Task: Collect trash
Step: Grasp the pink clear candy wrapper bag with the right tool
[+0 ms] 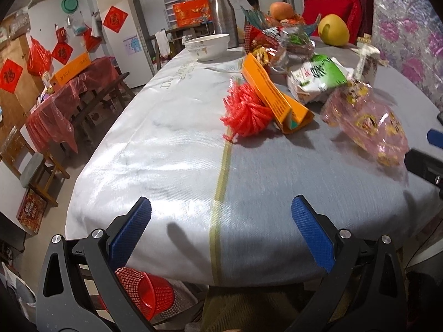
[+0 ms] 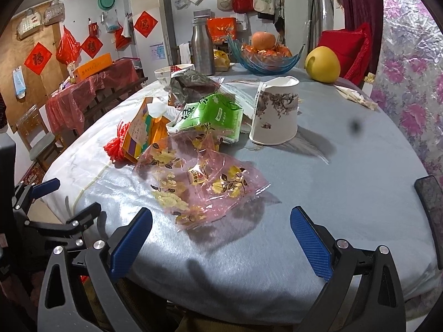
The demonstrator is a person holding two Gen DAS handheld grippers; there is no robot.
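Right wrist view puts the trash straight ahead of us: a crumpled pink wrapper (image 2: 202,182) printed with yellow flowers lies nearest, on the grey half of the surface (image 2: 346,193). Just behind it sit a green packet (image 2: 218,113), a flattened orange carton (image 2: 141,132), a red plastic tassel (image 2: 116,144) and a dark foil bag (image 2: 191,84), bunched together and overlapping. A paper cup (image 2: 277,113) stands mouth-down beside the green packet. Farther back are a white bowl (image 2: 166,73), a steel flask (image 2: 203,47), a blue fruit dish (image 2: 263,61) and a yellow pomelo (image 2: 322,65), which we judge are not trash.

Our right tool (image 2: 221,243) hangs over the near edge, spread wide and carrying nothing. Our left tool (image 1: 221,235) is likewise released and empty; below it, under the surface edge, a red mesh basket (image 1: 144,290) lies tipped on its side.

We judge collecting has not begun: every piece sits on the surface, nothing is gripped, and we cannot see into the basket
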